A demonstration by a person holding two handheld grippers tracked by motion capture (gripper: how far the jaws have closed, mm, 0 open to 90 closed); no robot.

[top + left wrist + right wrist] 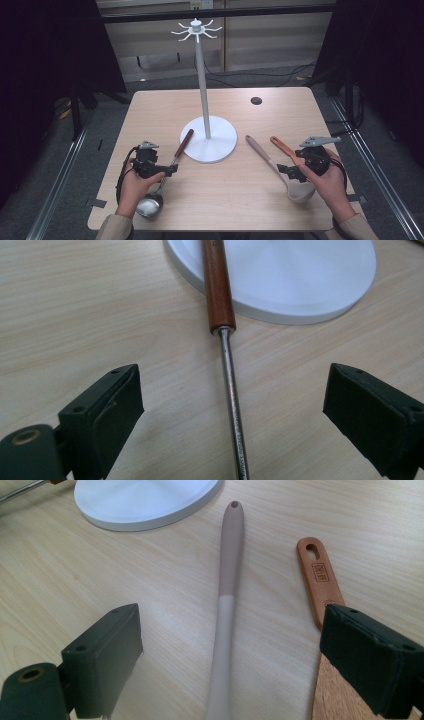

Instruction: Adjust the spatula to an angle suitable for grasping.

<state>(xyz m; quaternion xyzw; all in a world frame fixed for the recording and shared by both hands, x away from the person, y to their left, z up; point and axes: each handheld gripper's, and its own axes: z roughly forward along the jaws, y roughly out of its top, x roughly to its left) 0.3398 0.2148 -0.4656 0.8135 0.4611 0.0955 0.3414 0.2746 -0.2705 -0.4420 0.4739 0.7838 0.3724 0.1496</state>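
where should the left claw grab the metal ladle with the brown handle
Likely the bare steel shank just below the wooden grip, coming straight down. The ladle lies flat, its handle tip resting on the white stand base, and the shank already runs between the left claw's open jaws.

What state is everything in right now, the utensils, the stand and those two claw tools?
Metal ladle: flat on the table, wooden handle end resting on the stand's base.
Beige ladle: flat, ungripped.
Orange spatula: flat beside it.
Hook stand: upright, hooks bare.
Left gripper: open, straddling the metal shaft.
Right gripper: open over the beige handle.
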